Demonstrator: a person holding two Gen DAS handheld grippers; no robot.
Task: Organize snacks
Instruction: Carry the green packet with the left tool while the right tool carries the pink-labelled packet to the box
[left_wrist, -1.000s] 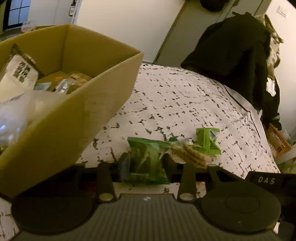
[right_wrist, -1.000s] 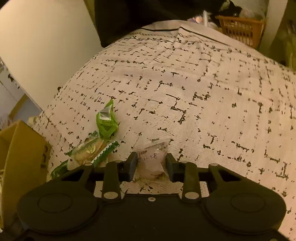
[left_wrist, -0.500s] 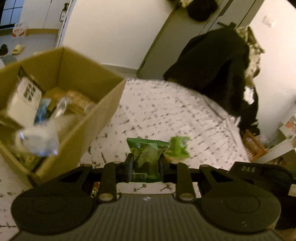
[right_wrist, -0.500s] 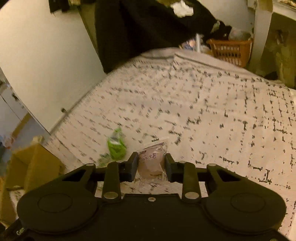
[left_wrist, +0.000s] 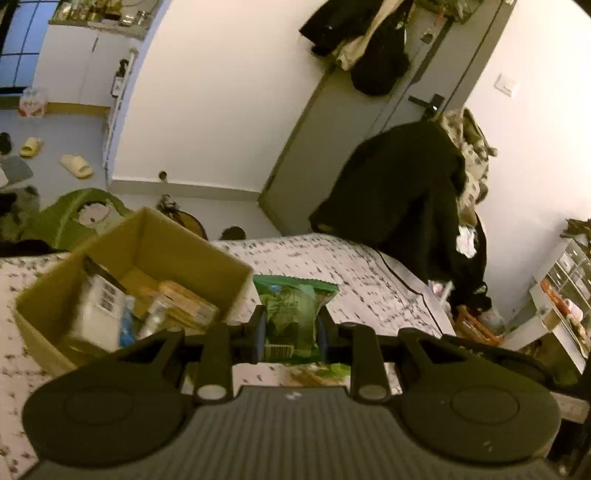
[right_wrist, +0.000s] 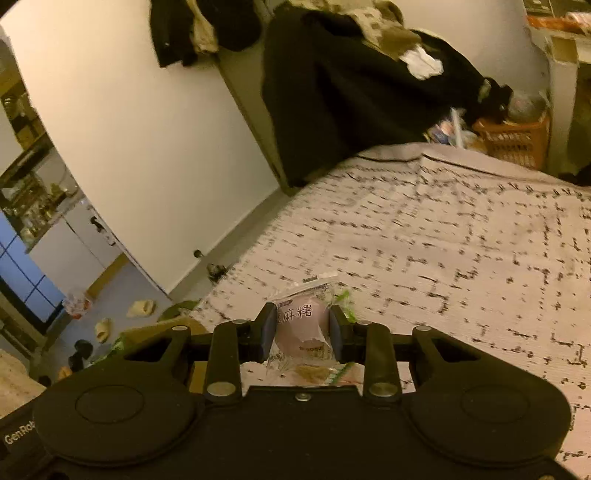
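In the left wrist view my left gripper (left_wrist: 291, 332) is shut on a green snack packet (left_wrist: 291, 314), lifted above the patterned bed cover (left_wrist: 369, 280). To its left stands an open cardboard box (left_wrist: 66, 291) with several snack packs inside. In the right wrist view my right gripper (right_wrist: 302, 332) is shut on a pale mochi packet with printed characters (right_wrist: 301, 323), held well above the bed cover (right_wrist: 443, 240). Below it, more snacks (right_wrist: 314, 373) with green wrapping lie on the cover, partly hidden by the gripper.
A dark coat (left_wrist: 399, 192) hangs over a stand at the bed's far end. An orange basket (right_wrist: 513, 136) sits on the floor beyond the bed. Slippers (left_wrist: 75, 166) and clutter lie on the floor left of the bed.
Both grippers rose off the bed with their packets, so the room beyond came into view. The left gripper closed tighter on the green packet and the box now lies lower in its view.
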